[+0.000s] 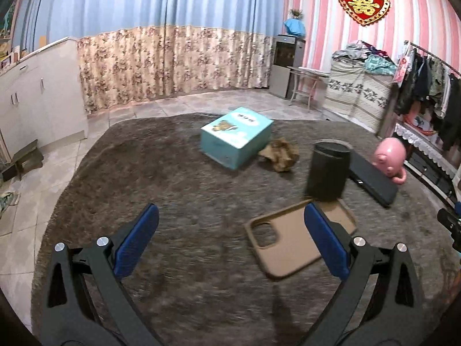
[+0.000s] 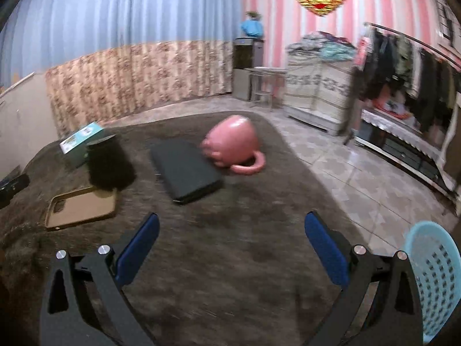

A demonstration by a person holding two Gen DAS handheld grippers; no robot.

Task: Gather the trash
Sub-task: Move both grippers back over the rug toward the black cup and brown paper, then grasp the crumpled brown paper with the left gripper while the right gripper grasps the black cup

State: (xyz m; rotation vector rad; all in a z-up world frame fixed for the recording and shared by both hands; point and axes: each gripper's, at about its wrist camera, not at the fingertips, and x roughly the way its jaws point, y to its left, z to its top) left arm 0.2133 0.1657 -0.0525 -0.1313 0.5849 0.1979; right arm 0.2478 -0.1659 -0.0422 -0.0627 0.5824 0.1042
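Both grippers empty, jaws wide: left gripper (image 1: 230, 242), right gripper (image 2: 232, 248). Crumpled paper (image 1: 279, 152) lies far on rug, touching box (image 1: 236, 137). Approach low, straddle wad. Basket (image 2: 435, 276) near right.

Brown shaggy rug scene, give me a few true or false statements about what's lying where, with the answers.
1. The pink ceramic mug lies tipped over on the brown shaggy rug. True.
2. The crumpled brown paper wad sits inside the light blue plastic basket. False: it lies on the rug beside the teal cardboard box.
3. The left gripper holds the tan phone case. False: it is open and empty.
4. The right gripper is open. True.
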